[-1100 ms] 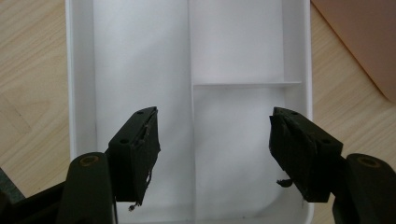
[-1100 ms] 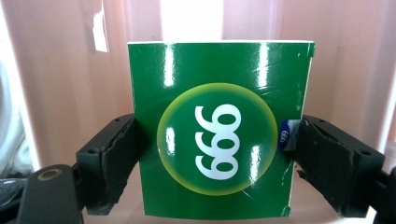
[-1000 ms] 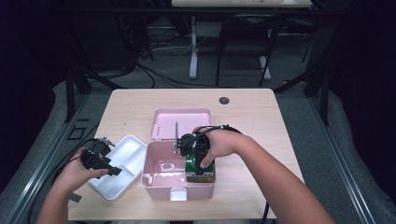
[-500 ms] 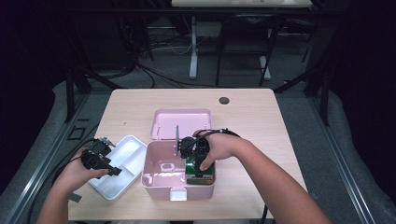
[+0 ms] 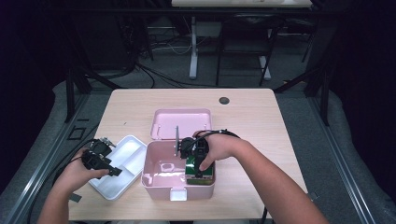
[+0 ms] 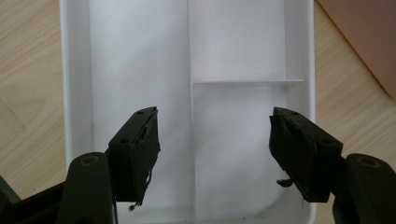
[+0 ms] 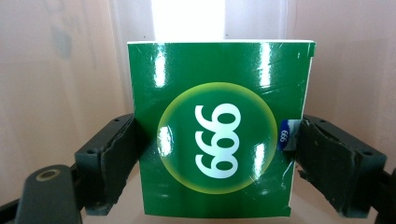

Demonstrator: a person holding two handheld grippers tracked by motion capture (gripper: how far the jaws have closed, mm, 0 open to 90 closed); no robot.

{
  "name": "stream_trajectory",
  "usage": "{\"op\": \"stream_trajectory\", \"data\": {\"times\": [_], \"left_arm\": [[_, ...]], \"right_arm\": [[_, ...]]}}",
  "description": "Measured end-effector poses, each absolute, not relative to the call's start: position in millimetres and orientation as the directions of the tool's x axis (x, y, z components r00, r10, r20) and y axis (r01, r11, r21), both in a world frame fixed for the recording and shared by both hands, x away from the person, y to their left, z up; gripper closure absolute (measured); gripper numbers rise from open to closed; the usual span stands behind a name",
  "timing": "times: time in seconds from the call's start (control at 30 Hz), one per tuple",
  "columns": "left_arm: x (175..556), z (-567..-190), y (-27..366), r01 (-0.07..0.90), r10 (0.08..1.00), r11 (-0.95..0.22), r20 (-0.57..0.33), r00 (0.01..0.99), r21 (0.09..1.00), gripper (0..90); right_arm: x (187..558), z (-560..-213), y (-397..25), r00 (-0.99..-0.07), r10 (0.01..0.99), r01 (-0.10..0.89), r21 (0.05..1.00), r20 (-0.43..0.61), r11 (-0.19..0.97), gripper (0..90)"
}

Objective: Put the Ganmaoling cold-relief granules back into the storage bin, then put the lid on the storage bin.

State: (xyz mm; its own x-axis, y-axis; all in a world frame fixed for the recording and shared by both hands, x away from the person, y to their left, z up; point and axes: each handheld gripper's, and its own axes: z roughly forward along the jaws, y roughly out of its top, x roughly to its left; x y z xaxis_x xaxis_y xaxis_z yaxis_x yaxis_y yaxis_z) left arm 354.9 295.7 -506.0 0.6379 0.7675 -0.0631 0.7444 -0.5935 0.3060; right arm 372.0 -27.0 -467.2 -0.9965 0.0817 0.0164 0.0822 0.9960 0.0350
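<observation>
Green box (image 7: pixel 217 128) clamped at both side faces by right gripper (image 7: pixel 215 163), printed face toward camera, long axis running away from jaws. Seen from above: green box (image 5: pixel 200 171) low inside pink case (image 5: pixel 161 184), right end, directly beneath right gripper (image 5: pixel 198 156). Left gripper (image 6: pixel 212 154) spread wide, empty, above white tray (image 6: pixel 299 56). Farther off: case lid (image 5: pixel 181 123).

Light wood table (image 5: pixel 140 105) on grey floor (image 5: pixel 303 109), dark room w/ cables (image 5: pixel 154 70).
</observation>
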Motion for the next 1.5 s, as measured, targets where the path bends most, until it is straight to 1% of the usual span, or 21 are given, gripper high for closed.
{"op": "stream_trajectory", "data": {"times": [0.27, 0.3, 0.6, 0.77, 0.87, 1.07, 1.13, 1.23, 1.33, 1.37, 1.4, 1.5], "left_arm": [[355, -506, 296, 0.744, 0.768, -0.594, -0.062, 0.638, 0.304, 33.3], [355, -507, 296, 0.744, 0.767, -0.595, -0.061, 0.638, 0.304, 33.3], [355, -507, 295, 0.746, 0.77, -0.592, -0.06, 0.636, 0.306, 33.3], [355, -507, 296, 0.747, 0.772, -0.589, -0.06, 0.633, 0.307, 33.7], [356, -507, 297, 0.749, 0.772, -0.586, -0.066, 0.632, 0.308, 34.7], [356, -504, 295, 0.74, 0.772, -0.594, -0.035, 0.635, 0.317, 37.6], [355, -503, 293, 0.737, 0.773, -0.594, -0.027, 0.634, 0.321, 39.9], [355, -502, 292, 0.737, 0.773, -0.599, -0.015, 0.634, 0.313, 41.4], [357, -501, 293, 0.768, 0.801, -0.566, -0.022, 0.598, 0.3, 43.0], [358, -501, 294, 0.765, 0.798, -0.571, -0.015, 0.602, 0.298, 43.5], [358, -501, 294, 0.768, 0.8, -0.572, -0.013, 0.6, 0.287, 46.2], [358, -500, 294, 0.771, 0.797, -0.577, -0.019, 0.604, 0.271, 46.8]], "right_arm": [[373, -472, -27, -0.996, 0.086, 0.086, 0.033, 0.016, 0.996, 16.2], [373, -472, -27, -0.996, 0.084, 0.084, 0.03, 0.019, 0.996, 19.5], [373, -462, -34, -0.995, 0.1, 0.1, 0.054, 0.013, 0.993, 19.8], [369, -453, -36, -0.994, 0.104, 0.103, 0.063, -0.02, 0.993, 20.0], [367, -448, -39, -0.993, 0.116, 0.114, 0.083, -0.028, 0.99, 20.5], [364, -439, -47, -0.988, 0.142, 0.137, 0.099, -0.055, 0.986, 22.2], [362, -436, -51, -0.985, 0.159, 0.151, 0.109, -0.066, 0.982, 22.4], [359, -430, -59, -0.98, 0.182, 0.172, 0.122, -0.075, 0.977, 22.5], [359, -426, -66, -0.975, 0.207, 0.195, 0.137, -0.077, 0.971, 22.6], [360, -425, -69, -0.974, 0.217, 0.206, 0.138, -0.071, 0.969, 23.1], [360, -423, -74, -0.971, 0.229, 0.217, 0.142, -0.073, 0.966, 23.2], [360, -422, -79, -0.969, 0.237, 0.225, 0.139, -0.076, 0.964, 23.2]]}}
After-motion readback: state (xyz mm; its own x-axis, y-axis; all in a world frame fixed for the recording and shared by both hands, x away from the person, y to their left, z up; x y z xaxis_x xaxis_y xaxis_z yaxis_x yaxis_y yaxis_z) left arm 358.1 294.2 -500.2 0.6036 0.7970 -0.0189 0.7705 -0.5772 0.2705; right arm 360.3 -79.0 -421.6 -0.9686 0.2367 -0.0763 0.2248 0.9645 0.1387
